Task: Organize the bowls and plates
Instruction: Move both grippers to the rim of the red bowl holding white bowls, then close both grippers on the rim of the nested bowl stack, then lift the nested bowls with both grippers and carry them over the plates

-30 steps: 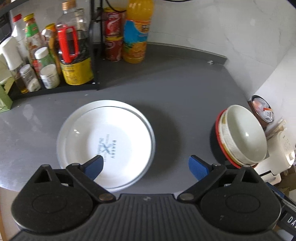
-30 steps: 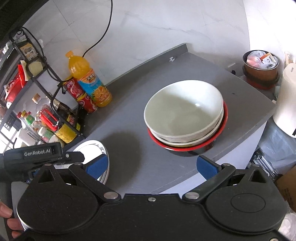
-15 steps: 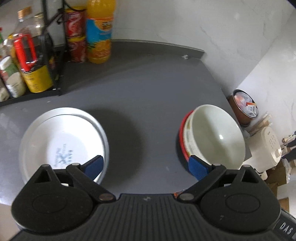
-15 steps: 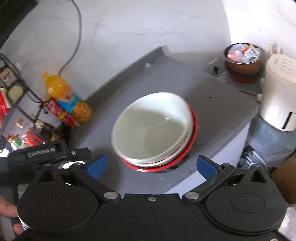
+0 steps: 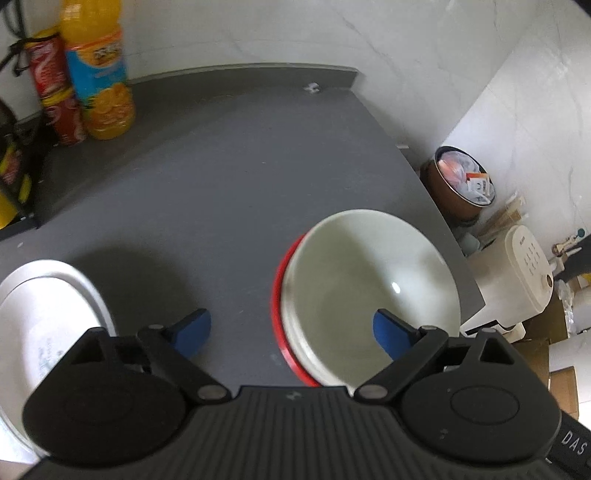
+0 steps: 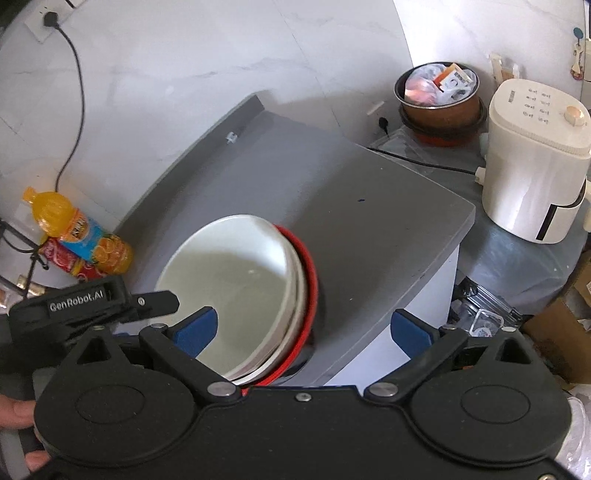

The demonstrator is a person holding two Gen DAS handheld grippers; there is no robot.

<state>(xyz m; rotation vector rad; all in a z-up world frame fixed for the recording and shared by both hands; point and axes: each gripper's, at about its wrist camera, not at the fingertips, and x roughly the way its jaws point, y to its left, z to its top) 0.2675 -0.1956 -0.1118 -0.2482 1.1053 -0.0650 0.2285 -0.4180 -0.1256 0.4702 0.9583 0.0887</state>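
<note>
The grey desk (image 5: 229, 177) is being seen from above by both cameras, with a white wall (image 5: 258, 33) running behind its far edge. A stack of bowls (image 5: 369, 288) is sitting near the desk's right edge: a white bowl (image 6: 229, 280) is lying on top, tilted, with a red rim (image 6: 310, 280) showing under it. A white plate (image 5: 44, 317) is resting at the near left of the desk, well apart from the stack, and is partly hidden by the gripper body.

Off the desk to the right, a white appliance (image 6: 535, 162) and a brown bin (image 6: 439, 99) filled with rubbish are standing. At the far left of the desk, an orange bottle (image 5: 98, 70) and a red can (image 5: 55, 88) are standing side by side.

The left gripper (image 5: 291, 330) is being held over the stack with its blue fingers (image 5: 192, 332) spread wide, the right one over the bowl's inside and the left one over bare desk; nothing is being gripped. The right gripper (image 6: 303, 328) is likewise being held with fingers (image 6: 195, 330) wide apart and empty, its left one over the bowl.
</note>
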